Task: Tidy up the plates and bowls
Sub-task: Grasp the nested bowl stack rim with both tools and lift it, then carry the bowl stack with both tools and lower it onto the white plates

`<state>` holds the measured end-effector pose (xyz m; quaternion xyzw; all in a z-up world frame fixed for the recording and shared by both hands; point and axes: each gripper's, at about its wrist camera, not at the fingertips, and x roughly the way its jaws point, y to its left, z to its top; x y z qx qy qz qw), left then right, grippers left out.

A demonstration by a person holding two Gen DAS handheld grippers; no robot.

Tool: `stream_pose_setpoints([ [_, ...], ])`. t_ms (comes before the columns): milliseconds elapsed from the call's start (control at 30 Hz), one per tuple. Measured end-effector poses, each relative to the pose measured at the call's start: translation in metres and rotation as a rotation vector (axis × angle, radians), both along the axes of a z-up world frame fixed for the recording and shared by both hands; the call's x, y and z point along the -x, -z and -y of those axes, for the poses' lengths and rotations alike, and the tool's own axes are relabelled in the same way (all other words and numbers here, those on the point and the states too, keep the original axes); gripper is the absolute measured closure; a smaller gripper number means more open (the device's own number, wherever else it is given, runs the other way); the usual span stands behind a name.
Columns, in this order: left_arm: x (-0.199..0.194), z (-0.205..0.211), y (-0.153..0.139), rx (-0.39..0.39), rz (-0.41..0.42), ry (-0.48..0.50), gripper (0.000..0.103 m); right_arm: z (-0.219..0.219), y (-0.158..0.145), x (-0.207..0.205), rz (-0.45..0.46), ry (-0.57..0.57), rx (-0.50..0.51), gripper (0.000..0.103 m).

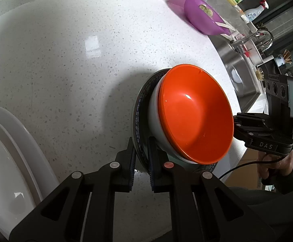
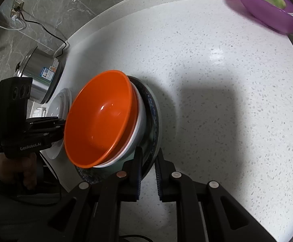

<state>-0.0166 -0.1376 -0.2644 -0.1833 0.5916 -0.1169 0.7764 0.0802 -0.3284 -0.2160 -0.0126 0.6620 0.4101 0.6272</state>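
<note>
The left gripper is clamping the near left rim of the blue-patterned plate, and the right gripper is clamping the same plate's rim on the opposite side. An orange bowl is sitting inside a white bowl, and both are resting on this plate, between the two grippers. The stack is sitting over the speckled white counter. White plates are lying to the left. A purple bowl is standing far off, near the sink.
</note>
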Motion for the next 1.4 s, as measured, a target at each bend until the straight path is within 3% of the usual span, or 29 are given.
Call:
stream_pose_setpoints([
  [233,0.002,-0.004,-0.01,0.001,0.017,-0.009,0.095,-0.002,-0.011,-0.002,0.016,0.001,-0.012,0.088],
  [500,0.017,-0.022,-0.043,-0.001,0.066,-0.053,0.095,-0.016,-0.036,-0.003,0.044,-0.025,-0.041,0.088],
  [1000,0.094,-0.127,-0.119,-0.036,0.172,-0.243,0.096,-0.111,-0.103,0.03,0.104,-0.186,-0.167,0.088],
  [1233,0.14,-0.191,-0.116,-0.06,0.159,-0.32,0.096,-0.175,-0.101,0.06,0.084,-0.267,-0.193,0.088],
  [1400,0.161,-0.231,-0.094,-0.064,0.127,-0.344,0.096,-0.21,-0.088,0.078,0.06,-0.293,-0.183,0.088],
])
